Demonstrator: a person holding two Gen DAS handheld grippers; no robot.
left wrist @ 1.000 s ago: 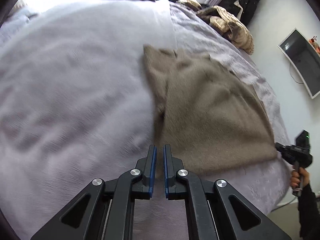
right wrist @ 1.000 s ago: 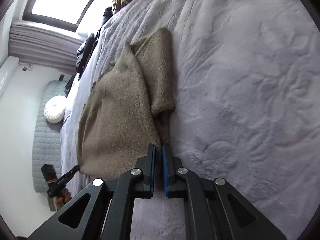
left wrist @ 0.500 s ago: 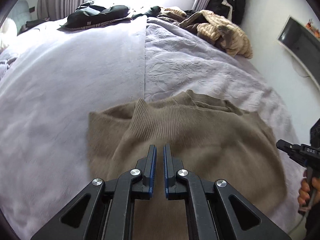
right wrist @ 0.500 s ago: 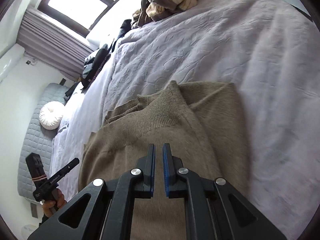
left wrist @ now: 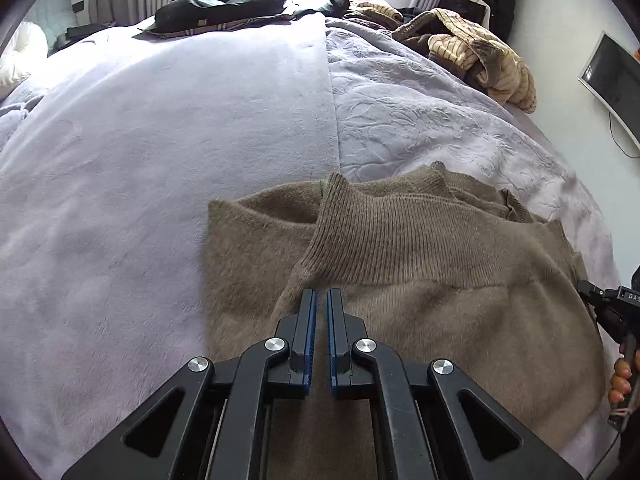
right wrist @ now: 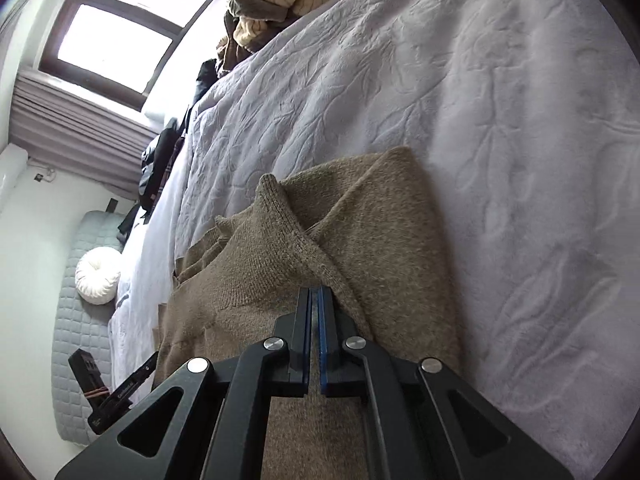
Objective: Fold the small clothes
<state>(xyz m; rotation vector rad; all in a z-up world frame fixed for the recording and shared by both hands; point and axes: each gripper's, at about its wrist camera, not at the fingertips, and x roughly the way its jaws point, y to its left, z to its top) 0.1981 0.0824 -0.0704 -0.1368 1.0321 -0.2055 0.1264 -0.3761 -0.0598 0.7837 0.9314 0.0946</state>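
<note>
Showing, nearest, left claw (left wrist: 321, 298) and right claw (right wrist: 314, 295), each nearly clenched, a thin gap between the pads, poised over the brown sweater (left wrist: 420, 280); grasp of fabric: cannot tell. Lying beyond, sweater folded at the bed's (left wrist: 160, 160) near edge, ribbed hem uppermost. Heaped at the far edge: striped clothes (left wrist: 484, 60), black garment (left wrist: 224, 8).
</note>
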